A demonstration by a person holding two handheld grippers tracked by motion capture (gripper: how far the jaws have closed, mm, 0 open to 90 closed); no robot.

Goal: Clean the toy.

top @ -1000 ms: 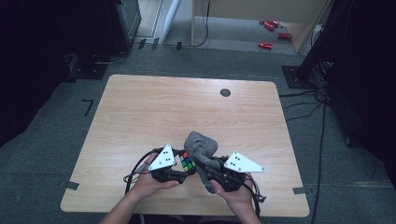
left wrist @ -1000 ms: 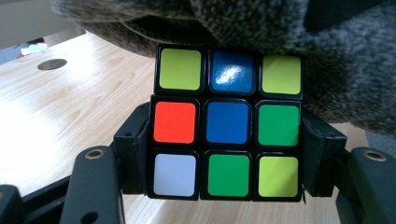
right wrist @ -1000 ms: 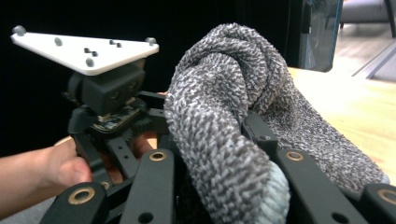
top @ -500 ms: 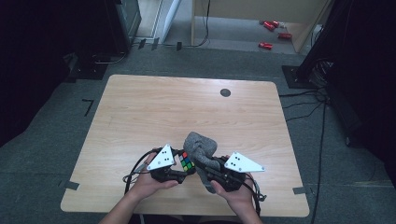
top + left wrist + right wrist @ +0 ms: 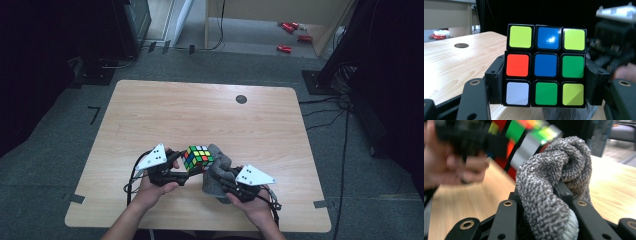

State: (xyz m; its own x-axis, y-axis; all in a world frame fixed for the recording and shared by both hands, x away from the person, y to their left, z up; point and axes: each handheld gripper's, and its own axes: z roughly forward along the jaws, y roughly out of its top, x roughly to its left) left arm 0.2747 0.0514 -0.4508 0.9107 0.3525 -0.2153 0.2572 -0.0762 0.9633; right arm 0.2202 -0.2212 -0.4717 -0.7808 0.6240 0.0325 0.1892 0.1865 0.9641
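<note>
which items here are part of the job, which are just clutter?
In the job:
- puzzle cube, clamped between the left gripper's fingers
- grey cloth, held in the right gripper, up against the cube

Lying about:
- red items on the floor beyond the table
- dark round disc near the table's far edge

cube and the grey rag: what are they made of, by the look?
Multicoloured puzzle cube: probably hard plastic, a black frame with glossy colour tiles; a bright glare spot sits on the top blue tile. Grey speckled cloth: looks like a looped terry or microfibre weave, matte, nubby surface, bunched in soft folds. Exact fibre can't be told.
</note>
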